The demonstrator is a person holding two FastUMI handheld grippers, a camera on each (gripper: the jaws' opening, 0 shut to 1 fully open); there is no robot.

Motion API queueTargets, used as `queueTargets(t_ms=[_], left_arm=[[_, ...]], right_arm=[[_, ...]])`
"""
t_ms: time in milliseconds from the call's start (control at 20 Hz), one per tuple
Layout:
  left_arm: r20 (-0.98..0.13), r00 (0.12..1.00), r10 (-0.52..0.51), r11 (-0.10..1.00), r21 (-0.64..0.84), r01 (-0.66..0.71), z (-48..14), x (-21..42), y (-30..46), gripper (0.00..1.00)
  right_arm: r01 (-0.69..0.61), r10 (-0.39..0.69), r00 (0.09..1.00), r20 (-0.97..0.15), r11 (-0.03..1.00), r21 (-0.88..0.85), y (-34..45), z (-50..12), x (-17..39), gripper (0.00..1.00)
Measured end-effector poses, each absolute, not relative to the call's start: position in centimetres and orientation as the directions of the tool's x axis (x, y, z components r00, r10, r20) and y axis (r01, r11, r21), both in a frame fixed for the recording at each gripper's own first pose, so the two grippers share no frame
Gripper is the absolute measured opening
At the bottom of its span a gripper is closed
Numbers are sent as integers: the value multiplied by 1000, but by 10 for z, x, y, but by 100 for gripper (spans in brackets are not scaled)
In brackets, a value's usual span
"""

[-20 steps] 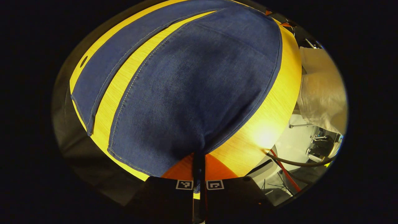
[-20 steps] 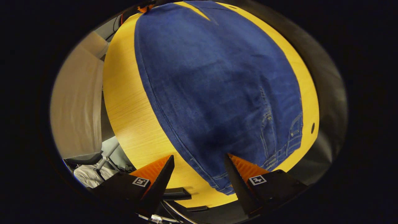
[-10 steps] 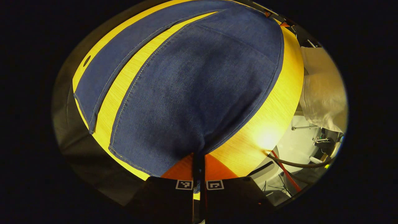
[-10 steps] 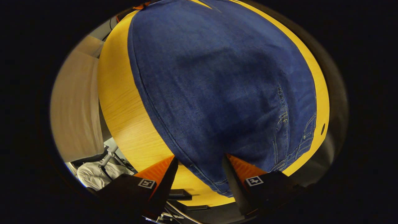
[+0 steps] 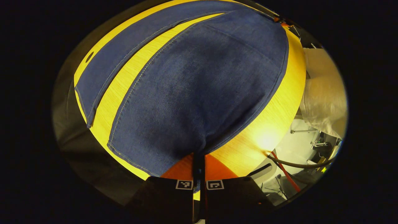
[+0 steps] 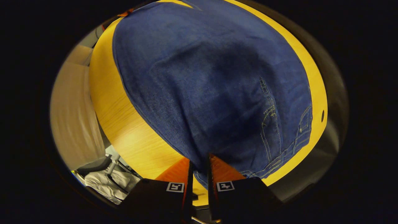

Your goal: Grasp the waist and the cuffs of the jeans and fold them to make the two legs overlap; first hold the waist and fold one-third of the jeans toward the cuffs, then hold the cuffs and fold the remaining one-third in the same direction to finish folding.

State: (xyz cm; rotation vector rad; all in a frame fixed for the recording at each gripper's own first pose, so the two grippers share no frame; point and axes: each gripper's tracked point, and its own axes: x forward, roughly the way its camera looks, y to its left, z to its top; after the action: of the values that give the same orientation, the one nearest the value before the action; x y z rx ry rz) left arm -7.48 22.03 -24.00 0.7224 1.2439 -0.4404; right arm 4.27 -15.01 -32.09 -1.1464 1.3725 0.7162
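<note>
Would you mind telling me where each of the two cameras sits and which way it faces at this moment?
Left gripper view: rides on the left gripper, looking along its closed fingers up a leg from the cuff of the jeans; its own fingers show.
Right gripper view: rides on the right gripper, looking from the waist down the jeans; its own fingers show.
Shared: the jeans and the yellow table.

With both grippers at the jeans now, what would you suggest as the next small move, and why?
Probably lift both together. The left gripper is shut on the cuff, the right gripper has closed on the waist, and the jeans' legs lie apart on the table.
</note>
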Motion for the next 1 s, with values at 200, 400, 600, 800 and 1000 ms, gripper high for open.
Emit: queueTargets(t_ms=[200,400,600,800,1000], left_arm=[[-924,377,60,796,272,541,-241,-74,217,1],[-842,539,4,928,204,312,-238,-71,212,0],[-812,583,-21,996,33,83,-225,-64,203,0],[-814,579,-36,998,-54,-14,-188,-54,199,0],[-792,598,-120,974,-211,-84,-139,-28,182,0]], right_arm=[[-839,-195,241,-951,451,-305,-149,-320,46,8],[-703,-152,336,-929,616,-355,-150,-319,46,3],[-554,-122,366,-923,768,-321,-143,-303,54,3],[-422,-75,365,-928,875,-237,-141,-283,63,2],[-303,-30,403,-915,939,-165,-136,-250,89,3]])
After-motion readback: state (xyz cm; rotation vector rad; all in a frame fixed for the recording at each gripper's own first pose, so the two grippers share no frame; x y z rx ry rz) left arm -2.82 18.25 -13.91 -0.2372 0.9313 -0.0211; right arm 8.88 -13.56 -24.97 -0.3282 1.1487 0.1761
